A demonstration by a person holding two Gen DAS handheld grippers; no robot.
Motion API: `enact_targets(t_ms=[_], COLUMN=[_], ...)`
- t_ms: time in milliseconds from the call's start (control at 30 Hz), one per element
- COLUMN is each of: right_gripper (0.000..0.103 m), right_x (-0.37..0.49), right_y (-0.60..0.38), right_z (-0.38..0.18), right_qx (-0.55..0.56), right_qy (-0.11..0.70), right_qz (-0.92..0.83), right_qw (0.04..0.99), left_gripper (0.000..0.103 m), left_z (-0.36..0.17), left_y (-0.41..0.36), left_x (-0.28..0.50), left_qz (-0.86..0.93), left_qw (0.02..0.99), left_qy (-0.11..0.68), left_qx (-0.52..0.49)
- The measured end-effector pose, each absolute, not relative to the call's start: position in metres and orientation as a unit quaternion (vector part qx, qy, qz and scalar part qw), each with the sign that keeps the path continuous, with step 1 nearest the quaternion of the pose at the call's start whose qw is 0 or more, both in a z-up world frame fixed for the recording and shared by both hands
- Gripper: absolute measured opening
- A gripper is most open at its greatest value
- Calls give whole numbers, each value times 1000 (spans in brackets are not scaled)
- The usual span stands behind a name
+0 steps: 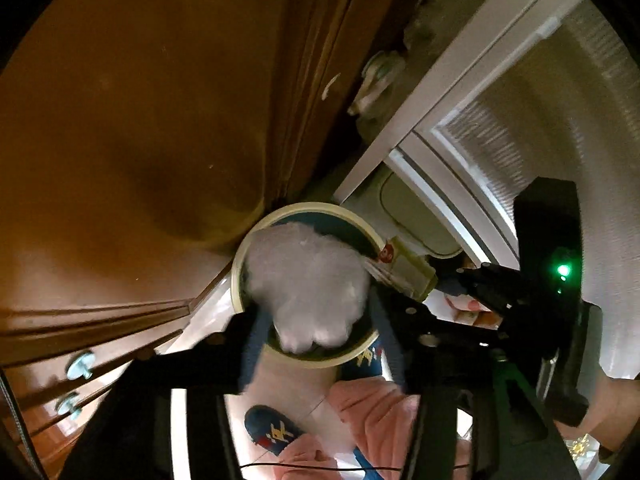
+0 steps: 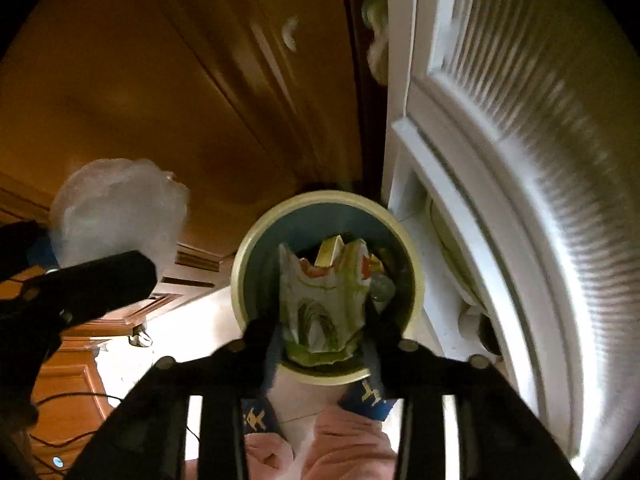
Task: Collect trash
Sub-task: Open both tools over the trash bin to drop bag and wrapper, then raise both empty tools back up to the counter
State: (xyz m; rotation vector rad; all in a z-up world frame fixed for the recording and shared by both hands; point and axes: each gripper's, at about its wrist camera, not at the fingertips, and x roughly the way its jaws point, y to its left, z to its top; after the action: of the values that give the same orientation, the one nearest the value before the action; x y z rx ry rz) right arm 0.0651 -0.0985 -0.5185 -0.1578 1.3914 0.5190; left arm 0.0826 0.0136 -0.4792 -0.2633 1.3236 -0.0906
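A round bin with a cream rim (image 1: 256,236) (image 2: 256,236) and a blue-green inside stands on the white floor. My left gripper (image 1: 316,340) is shut on a crumpled clear plastic bag (image 1: 308,280) and holds it over the bin's mouth; the bag also shows in the right wrist view (image 2: 116,212). My right gripper (image 2: 320,336) is shut on a green and white printed wrapper (image 2: 320,308) right above the bin, with other trash (image 2: 380,284) inside. The right gripper with its wrapper (image 1: 404,268) shows at the right of the left wrist view.
Brown wooden cabinets (image 1: 120,120) with metal knobs (image 1: 80,366) stand left of the bin. A white ribbed door (image 2: 520,160) stands to the right. The person's pink trousers (image 2: 340,440) and blue slippers (image 1: 276,432) are just below the bin.
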Motion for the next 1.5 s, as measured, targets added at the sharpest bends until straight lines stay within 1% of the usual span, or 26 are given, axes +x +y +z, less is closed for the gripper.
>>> enact_targets(t_ms=[33,67,100,133,167,400,500,633,700,867,1033,1167,1267,1500], right_gripper=[43,47,50,55,57,57,57,57,57,57,57,57,57,57], right_x=[66,66,66,66,64,51,48,42,40,24,11,8,18,80], right_y=[-100,-101,-101,-102,-105,-111,-112,-116,-115,-111,-111,-114,-114,-124], right_z=[-522,-523,-525,-526,-526,-511,-499,-465,-449,-385,-320,-256,-211,-113], right_qx=[-67,-62,-60,-59,-59,-47,-42,-40,-38,-40,-43,-48,-57,-61], right_qy=[633,632,631,630,629,627,625,620,619,608,602,580,554,497], right_qz=[233,232,230,227,226,222,220,219,220,229,240,268,283,297], right_qw=[735,737,739,740,741,745,748,752,753,760,760,768,781,813], left_gripper=[63,71,74,77,77,77,77,77,77,77,77,77,77,77], left_z=[-481,-481,-482,-483,-483,-472,-454,-422,-400,-342,-266,-203,-152,-68], left_y=[15,16,18,19,22,28,27,20,15,13,23,32,35,29], left_x=[83,84,84,84,83,72,64,54,49,35,23,20,32,91], left_qz=[-40,-39,-37,-33,-30,-22,-25,-33,-37,-47,-61,-63,-42,-15], left_qw=[781,781,780,781,781,776,780,786,791,801,808,829,855,877], left_qy=[612,612,613,613,614,620,616,608,603,590,573,539,508,480], left_qx=[-121,-121,-118,-115,-113,-113,-110,-103,-94,-90,-122,-133,-96,-34])
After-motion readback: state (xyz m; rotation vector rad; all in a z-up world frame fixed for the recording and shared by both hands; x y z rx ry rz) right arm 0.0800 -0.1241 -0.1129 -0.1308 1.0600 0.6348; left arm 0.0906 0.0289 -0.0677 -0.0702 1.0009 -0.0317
